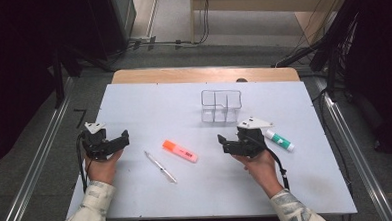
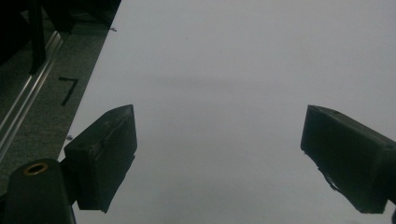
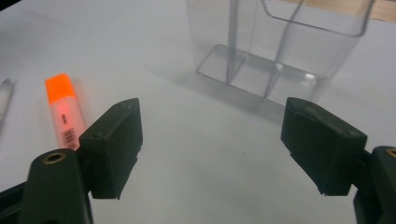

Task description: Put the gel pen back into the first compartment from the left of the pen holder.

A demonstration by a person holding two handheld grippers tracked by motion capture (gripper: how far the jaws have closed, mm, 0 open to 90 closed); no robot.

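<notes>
Nearest to the camera in the right gripper view, my right hand-held gripper (image 3: 210, 144) stands released, its two black jaws wide apart with nothing but bare white surface (image 1: 148, 100) between them. Just past its left jaw lies the orange highlighter (image 3: 65, 112), and that is the thing I judge to be in hand.

From above, the highlighter (image 1: 180, 151) rests flat near the middle of the surface, to the left of my right hand-held gripper (image 1: 224, 142), whose jaws point left toward it. Its long axis runs on a slant, from far-left to near-right, so the near-right end is the closer one to my right hand. A gap of bare surface separates the two; nothing touches yet.

My left hand-held gripper (image 1: 122, 138) sits at the left edge, also released, its jaws spread over empty white in the left gripper view (image 2: 219, 154). A slim pen (image 1: 160, 167) lies between it and the highlighter, so the right hand is the nearer one and has the clear path.

Farther back stands a clear divided holder (image 1: 221, 106), upright and empty, and a green-and-white glue stick (image 1: 279, 140) lies just right of my right hand. To grasp, I expect the jaws must close across the highlighter's slanted body, not along it.
</notes>
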